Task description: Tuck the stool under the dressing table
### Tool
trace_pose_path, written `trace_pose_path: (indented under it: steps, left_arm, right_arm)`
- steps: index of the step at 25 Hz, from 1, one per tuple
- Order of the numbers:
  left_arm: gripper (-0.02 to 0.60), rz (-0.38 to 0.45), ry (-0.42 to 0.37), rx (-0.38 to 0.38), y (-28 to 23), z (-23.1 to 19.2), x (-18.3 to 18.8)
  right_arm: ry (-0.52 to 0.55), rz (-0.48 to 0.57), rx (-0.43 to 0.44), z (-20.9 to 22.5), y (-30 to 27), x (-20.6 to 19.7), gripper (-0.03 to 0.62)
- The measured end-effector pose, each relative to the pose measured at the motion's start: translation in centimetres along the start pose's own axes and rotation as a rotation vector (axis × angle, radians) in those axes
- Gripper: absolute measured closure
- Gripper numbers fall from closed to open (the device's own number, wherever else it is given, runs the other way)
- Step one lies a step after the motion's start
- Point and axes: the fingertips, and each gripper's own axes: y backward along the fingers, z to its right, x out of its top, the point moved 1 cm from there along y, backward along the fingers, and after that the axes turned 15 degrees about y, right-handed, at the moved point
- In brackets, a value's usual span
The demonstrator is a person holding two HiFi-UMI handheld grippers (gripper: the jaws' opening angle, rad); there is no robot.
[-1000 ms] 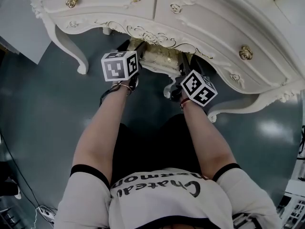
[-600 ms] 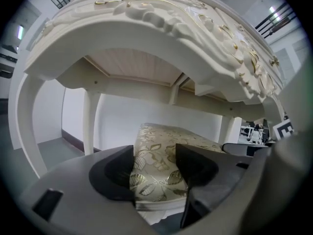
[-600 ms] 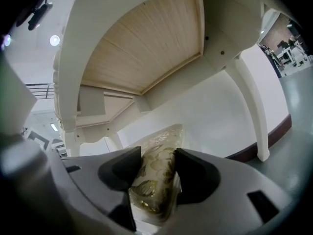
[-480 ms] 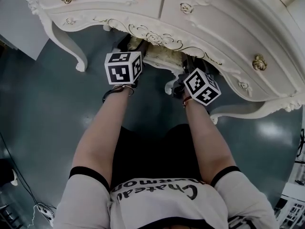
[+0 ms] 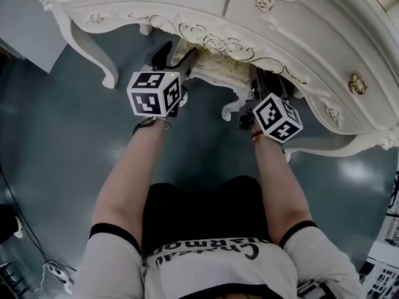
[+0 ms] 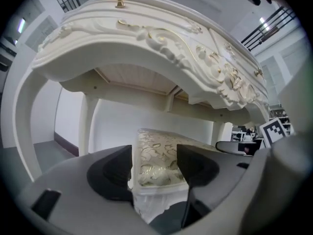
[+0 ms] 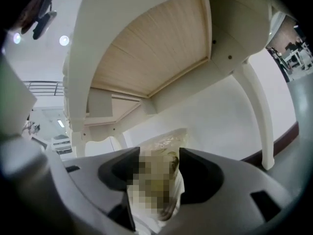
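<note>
Head view only: dressing table (image 5: 280, 30) front w/ drawers & gold knobs (image 5: 356, 83), grey floor (image 5: 62, 154), both forearms reaching toward the far side. Stool (image 5: 215, 67) sits partly under the table's carved front edge. The cushion's near strip & one curved stool leg (image 5: 232, 108) stick out toward the person. Left gripper (image 5: 176, 58) is at the stool's left end, right gripper (image 5: 268, 87) at its right end.

Left gripper view adds what the head view can't: slatted underside of the table, w/ clear air btwn it & the cushion top, and a white wall beyond. Left gripper (image 6: 154, 156) is clenched on the stool (image 6: 156, 143) seat corner, cushion filling the gap pad to pad. The right gripper's jaw & marker cube show at the seat's right end.

Right gripper view: wood panel under the table (image 7: 146, 58), a table leg (image 7: 258, 106) at right, wall behind w/ room past the stool. Right gripper (image 7: 159, 166) has the stool (image 7: 170, 140) seat end btwn its jaws. The jaws have just been opening a little, but the cushion touches both, so a loose grasp. Part of it is mosaic-blurred.

Edges: left front table leg (image 5: 87, 48) is well apart from the stool, open floor btwn. Right front table leg (image 5: 324, 147) is near the right forearm.
</note>
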Motion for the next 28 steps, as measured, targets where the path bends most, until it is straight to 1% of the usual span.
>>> trace_pose_path:
  steps: [3, 4, 6, 7, 8, 10, 12, 14, 16, 18, 20, 22, 25, 28]
  left_arm:
    - [0.308, -0.007, 0.057, -0.05, 2.0, 0.4, -0.8]
    - [0.318, -0.013, 0.075, -0.072, 3.1, 0.9, -1.2]
    - [0.407, -0.026, 0.095, -0.13, 5.2, 2.3, -2.0]
    - [0.47, -0.037, 0.096, -0.157, 6.1, 3.1, -2.4]
    - [0.502, -0.054, 0.093, -0.171, 6.8, 3.7, -2.9]
    - [0.516, -0.085, 0.097, -0.154, 7.6, 4.0, -3.3]
    - [0.527, -0.096, 0.139, -0.113, 8.3, 4.1, -2.5]
    - [0.537, -0.123, 0.18, -0.101, 9.5, 5.9, -1.8]
    - [0.541, -0.176, 0.182, -0.114, 11.0, 8.7, -1.1]
    - [0.546, -0.216, 0.174, -0.123, 12.4, 11.4, 0.4]
    - [0.548, -0.233, 0.177, -0.111, 13.8, 13.4, 2.5]
    - [0.549, -0.236, 0.187, -0.086, 15.1, 14.9, 5.0]
    - [0.549, -0.236, 0.197, -0.055, 16.8, 16.5, 8.6]
    - [0.549, -0.22, 0.222, -0.057, 18.0, 18.3, 12.0]
  right_arm:
    - [-0.012, 0.011, 0.014, -0.2, 1.2, -0.4, 0.344]
    - [-0.002, 0.008, 0.023, -0.4, 2.0, -0.6, 0.344]
    - [0.045, -0.001, 0.064, -1.2, 4.3, -0.7, 0.344]
    - [0.077, -0.009, 0.091, -1.8, 5.7, -0.8, 0.344]
    - [0.104, -0.023, 0.115, -2.4, 7.1, -0.9, 0.344]
    - [0.118, -0.065, 0.153, -4.0, 8.9, -1.1, 0.354]
    - [0.109, -0.112, 0.191, -6.0, 9.4, -0.9, 0.414]
    - [0.121, -0.177, 0.225, -7.9, 10.3, -0.5, 0.437]
    - [0.113, -0.243, 0.247, -9.4, 11.4, 0.4, 0.459]
    - [0.084, -0.276, 0.268, -10.7, 12.6, 2.3, 0.479]
    - [0.079, -0.293, 0.297, -12.0, 13.6, 4.8, 0.492]
    - [0.083, -0.304, 0.323, -12.9, 14.4, 7.3, 0.508]
    - [0.06, -0.314, 0.333, -13.7, 15.1, 11.2, 0.517]
    - [0.034, -0.307, 0.339, -14.5, 15.8, 15.4, 0.526]
